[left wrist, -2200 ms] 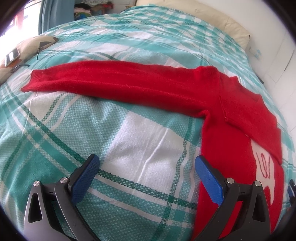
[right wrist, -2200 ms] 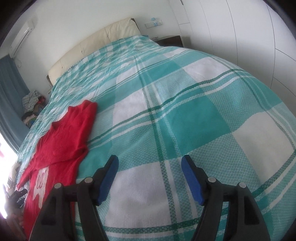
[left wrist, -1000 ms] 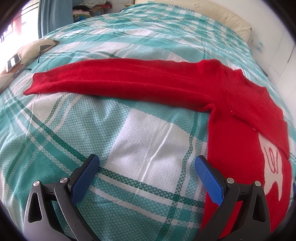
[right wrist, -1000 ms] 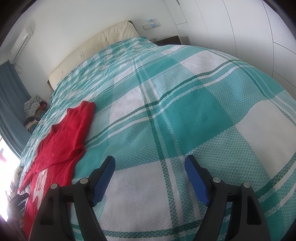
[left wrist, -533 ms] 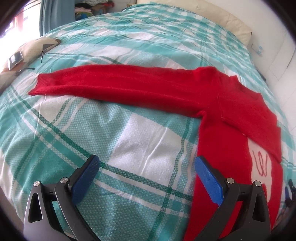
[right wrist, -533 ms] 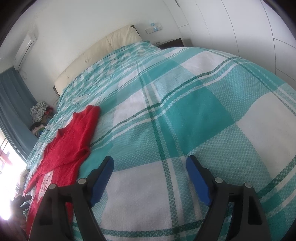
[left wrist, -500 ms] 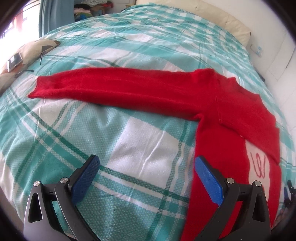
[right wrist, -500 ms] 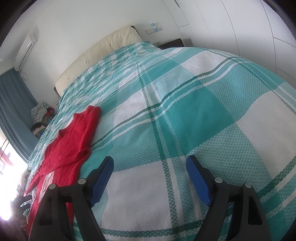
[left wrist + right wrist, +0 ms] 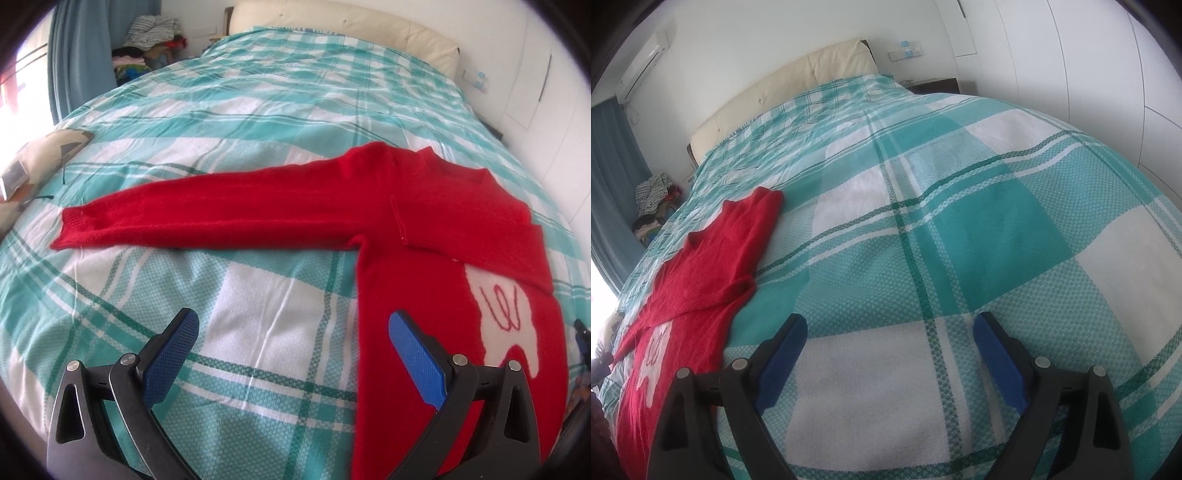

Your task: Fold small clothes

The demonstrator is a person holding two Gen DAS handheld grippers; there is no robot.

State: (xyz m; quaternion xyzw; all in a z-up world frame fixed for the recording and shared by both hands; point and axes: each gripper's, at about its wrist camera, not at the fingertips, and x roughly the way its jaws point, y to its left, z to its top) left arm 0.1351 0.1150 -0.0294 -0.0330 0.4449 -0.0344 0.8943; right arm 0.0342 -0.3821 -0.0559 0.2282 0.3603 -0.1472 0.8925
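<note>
A small red sweater (image 9: 417, 236) with a white patch on its front lies flat on the teal plaid bedspread (image 9: 258, 110). One sleeve (image 9: 207, 214) stretches out to the left; the other sleeve is folded across the chest. My left gripper (image 9: 293, 328) is open and empty, held above the bedspread just left of the sweater's body. In the right wrist view the sweater (image 9: 701, 280) lies at the left. My right gripper (image 9: 890, 336) is open and empty over bare bedspread (image 9: 960, 229), to the right of the sweater.
A cream headboard (image 9: 798, 81) runs along the far end of the bed. A pile of clothes (image 9: 147, 40) sits beside blue curtains (image 9: 77, 55). A cushion with a small device (image 9: 22, 173) lies at the bed's left edge. White wardrobe doors (image 9: 1089, 74) stand to the right.
The left gripper has pulled back and tilted up a little, so more of the bed and headboard shows. The right gripper has shifted slightly. The sweater has not moved.
</note>
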